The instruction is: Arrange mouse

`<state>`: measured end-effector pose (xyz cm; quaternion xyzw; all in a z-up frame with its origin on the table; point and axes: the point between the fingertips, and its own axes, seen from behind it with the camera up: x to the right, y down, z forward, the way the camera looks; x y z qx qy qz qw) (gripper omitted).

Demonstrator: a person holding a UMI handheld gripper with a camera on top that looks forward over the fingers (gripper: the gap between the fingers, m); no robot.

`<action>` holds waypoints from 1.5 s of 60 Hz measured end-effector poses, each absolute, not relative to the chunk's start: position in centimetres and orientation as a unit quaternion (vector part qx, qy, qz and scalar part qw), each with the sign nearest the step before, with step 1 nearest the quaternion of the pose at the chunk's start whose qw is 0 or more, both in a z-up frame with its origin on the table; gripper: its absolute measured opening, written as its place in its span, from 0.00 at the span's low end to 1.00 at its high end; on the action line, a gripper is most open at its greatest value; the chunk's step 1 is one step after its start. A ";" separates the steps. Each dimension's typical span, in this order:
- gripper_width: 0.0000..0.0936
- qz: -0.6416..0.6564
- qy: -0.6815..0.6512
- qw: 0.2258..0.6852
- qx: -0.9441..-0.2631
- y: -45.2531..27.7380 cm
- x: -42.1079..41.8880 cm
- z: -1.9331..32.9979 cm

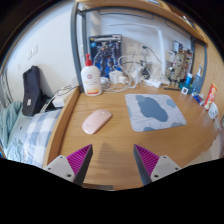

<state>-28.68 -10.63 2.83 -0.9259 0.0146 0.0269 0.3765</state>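
The wooden desk [110, 150] carries a grey mouse pad [154, 110] toward its right edge, a white bottle [91, 78] at the back, and the pink mouse [96, 122] left of the pad; the gripper [113, 160] hovers spread apart, holding nothing

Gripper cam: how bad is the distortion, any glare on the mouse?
Gripper view: strong fisheye, the desk edge and shelf bow outward; soft even light, no hard glare on the mouse, only a faint sheen; the mouse pad reads clearly; the open gripper has sharp fingers.
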 end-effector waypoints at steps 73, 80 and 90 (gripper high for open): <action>0.39 0.026 -0.043 0.371 -0.927 3.8 -39.0 -1.1; 0.30 0.032 -0.051 0.363 -0.930 3.8 -39.1 -1.1; 0.30 0.041 -0.075 0.344 -0.935 3.6 -39.0 -0.6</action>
